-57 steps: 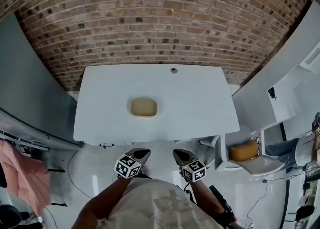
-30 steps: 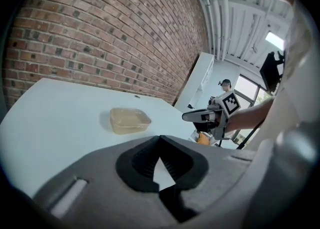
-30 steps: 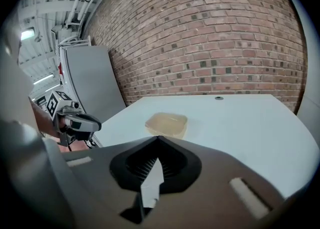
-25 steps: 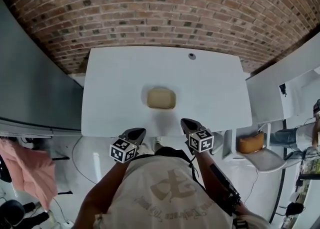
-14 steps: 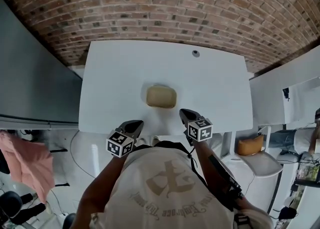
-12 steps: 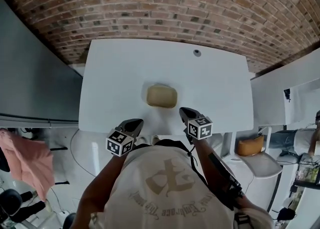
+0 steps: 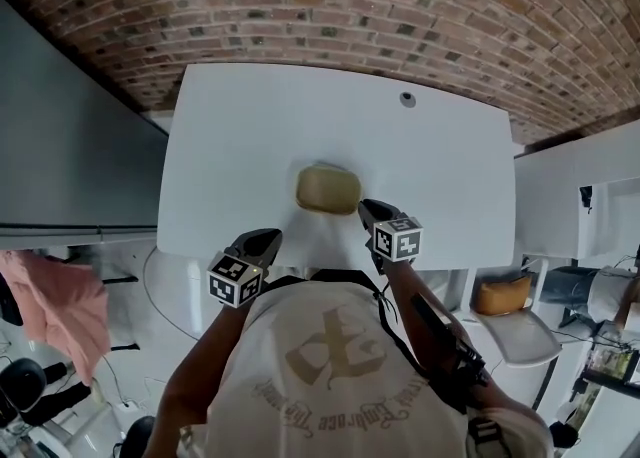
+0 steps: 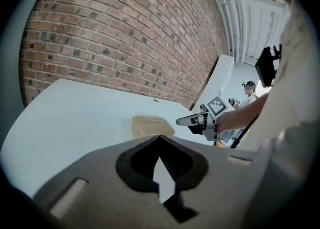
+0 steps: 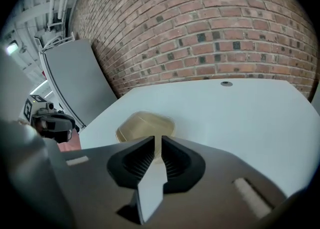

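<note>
A shallow tan translucent container (image 7: 328, 189) lies upright near the middle of the white table (image 7: 230, 136). My right gripper (image 7: 365, 208) reaches over the table's front edge, its tip just right of and close to the container (image 9: 145, 125). Its jaws stand a narrow slit apart, with nothing between them. My left gripper (image 7: 272, 236) hangs at the front edge, left of the container and farther from it, jaws shut and empty. The left gripper view shows the container (image 8: 151, 125) ahead and the right gripper (image 8: 180, 121) beside it.
A small round grommet (image 7: 407, 99) sits at the table's far right. A brick wall (image 7: 320, 6) backs the table and a grey panel (image 7: 70, 136) flanks its left. A chair with an orange cushion (image 7: 500, 296) stands at the right, and pink cloth (image 7: 60, 306) hangs at the left.
Both grippers have moved forward to the table's front edge. The right one now reaches beside the container, and its jaws have parted slightly.
</note>
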A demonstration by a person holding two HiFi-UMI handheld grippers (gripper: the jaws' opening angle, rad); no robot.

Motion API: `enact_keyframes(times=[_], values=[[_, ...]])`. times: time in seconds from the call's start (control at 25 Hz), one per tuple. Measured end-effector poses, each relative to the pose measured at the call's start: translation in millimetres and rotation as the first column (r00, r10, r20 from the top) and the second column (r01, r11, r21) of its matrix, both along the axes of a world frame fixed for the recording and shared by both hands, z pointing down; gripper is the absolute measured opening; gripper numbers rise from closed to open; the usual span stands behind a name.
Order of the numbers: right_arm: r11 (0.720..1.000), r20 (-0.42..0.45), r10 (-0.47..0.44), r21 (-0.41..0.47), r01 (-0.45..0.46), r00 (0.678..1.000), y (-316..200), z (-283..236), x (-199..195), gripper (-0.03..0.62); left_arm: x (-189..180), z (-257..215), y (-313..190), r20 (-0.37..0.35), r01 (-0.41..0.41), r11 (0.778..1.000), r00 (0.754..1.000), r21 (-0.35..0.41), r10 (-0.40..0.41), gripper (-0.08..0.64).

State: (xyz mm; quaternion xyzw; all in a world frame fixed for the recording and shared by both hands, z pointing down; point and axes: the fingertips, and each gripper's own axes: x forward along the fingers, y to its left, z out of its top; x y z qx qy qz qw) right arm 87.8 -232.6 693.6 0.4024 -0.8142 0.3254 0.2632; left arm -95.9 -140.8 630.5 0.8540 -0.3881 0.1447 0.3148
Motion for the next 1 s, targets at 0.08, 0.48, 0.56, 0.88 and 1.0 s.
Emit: enact_keyframes(times=[0.08,0.48,0.56,0.88,1.0], values=[[1.0,-0.003,0.005,-0.015,-0.005,1.0,-4,5,1,0.058,1,2,-4,0.0,0.005,1.0,1.0,-0.005,-0.005,0.003],[0.995,-0.025,0.057,-0.085,-0.058,0.998,-21,23,4,0.08,3,9,-14,0.01,0.008,1.0,1.0,-0.022,-0.007,0.003],[0.993,-0.026,0.061,-0.095,-0.063,0.998,-21,25,4,0.086,4,8,-16,0.008,0.006,1.0,1.0,-0.022,-0.006,0.003],[0.981,-0.016,0.12,-0.15,-0.121,0.993,-26,31,2,0.073,1,8,-20,0.008,0.01,1.0,1.0,-0.024,-0.01,0.003],[0.974,-0.009,0.153,-0.167,-0.153,0.988,-29,32,2,0.061,-2,9,-20,0.006,0.012,1.0,1.0,-0.026,-0.012,0.003]])
